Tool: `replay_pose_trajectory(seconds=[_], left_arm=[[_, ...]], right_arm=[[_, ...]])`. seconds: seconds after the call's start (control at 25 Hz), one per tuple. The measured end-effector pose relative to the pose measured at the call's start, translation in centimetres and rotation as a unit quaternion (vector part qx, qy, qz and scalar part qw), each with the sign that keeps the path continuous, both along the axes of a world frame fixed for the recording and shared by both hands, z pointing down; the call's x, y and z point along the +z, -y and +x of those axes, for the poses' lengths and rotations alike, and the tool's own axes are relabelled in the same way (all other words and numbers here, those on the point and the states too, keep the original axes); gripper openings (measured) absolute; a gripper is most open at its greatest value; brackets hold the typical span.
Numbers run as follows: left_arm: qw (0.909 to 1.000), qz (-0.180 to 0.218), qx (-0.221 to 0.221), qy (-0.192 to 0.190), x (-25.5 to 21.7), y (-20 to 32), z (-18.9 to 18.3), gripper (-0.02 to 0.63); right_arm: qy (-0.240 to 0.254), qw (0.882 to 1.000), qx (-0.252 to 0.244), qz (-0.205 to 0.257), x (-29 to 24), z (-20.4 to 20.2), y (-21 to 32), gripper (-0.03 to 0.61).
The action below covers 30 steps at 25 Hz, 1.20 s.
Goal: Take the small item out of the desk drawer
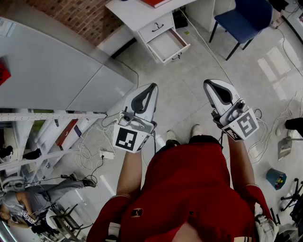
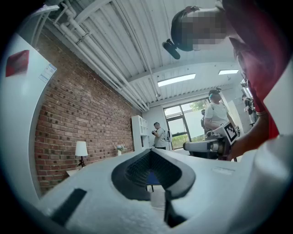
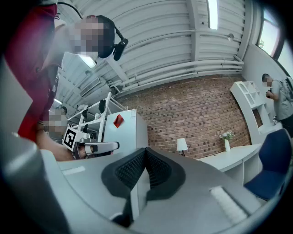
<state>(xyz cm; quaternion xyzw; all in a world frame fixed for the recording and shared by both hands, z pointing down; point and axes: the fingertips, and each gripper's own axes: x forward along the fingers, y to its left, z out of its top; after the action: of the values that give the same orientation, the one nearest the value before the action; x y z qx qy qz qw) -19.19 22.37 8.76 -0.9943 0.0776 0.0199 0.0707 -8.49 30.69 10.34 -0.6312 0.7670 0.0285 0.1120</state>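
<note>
Evidently shut: left claw, right claw.

A red brick wall runs at eleven o'clock above a pale glossy floor. A blue chair stands at one o'clock, white shelving at eight o'clock.

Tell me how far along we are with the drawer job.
Done: the desk drawer stands pulled open. In hand: nothing; the left tool and right tool are both shut and empty, held over the floor, short of the desk. Left: approach, reach in, grasp and lift out the item, which I can't make out from here.
</note>
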Motion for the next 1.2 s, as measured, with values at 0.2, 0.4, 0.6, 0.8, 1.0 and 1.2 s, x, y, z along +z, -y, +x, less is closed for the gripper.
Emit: replay_pose_trajectory(seconds=[0.2,0.4,0.6,0.8,1.0,1.2], left_arm=[[1.0000,0.006,-0.004,0.006,0.0,-1.3,1.9,0.003],[0.9997,0.012,-0.016,0.015,0.0,-1.7,4.0,0.003],[0.9990,0.013,-0.038,0.022,0.1,-2.2,5.6,0.003],[0.9979,0.011,-0.055,0.031,0.4,-2.1,6.4,0.003],[0.9970,0.007,-0.071,0.028,0.4,-0.1,7.2,0.003],[0.9968,0.002,-0.077,0.022,0.5,2.6,8.3,0.003]], right_arm=[[0.017,1.000,-0.024,0.005,0.1,1.7,-1.5,0.012],[0.024,0.999,-0.026,0.009,0.4,4.7,-2.8,0.012],[0.027,0.999,-0.032,0.011,0.8,8.0,-4.5,0.012],[0.023,0.999,-0.033,0.006,1.0,10.6,-4.7,0.012],[0.013,0.999,-0.044,-0.004,1.0,11.8,-3.3,0.012],[0.005,0.998,-0.054,-0.019,0.6,12.3,-0.5,0.012]])
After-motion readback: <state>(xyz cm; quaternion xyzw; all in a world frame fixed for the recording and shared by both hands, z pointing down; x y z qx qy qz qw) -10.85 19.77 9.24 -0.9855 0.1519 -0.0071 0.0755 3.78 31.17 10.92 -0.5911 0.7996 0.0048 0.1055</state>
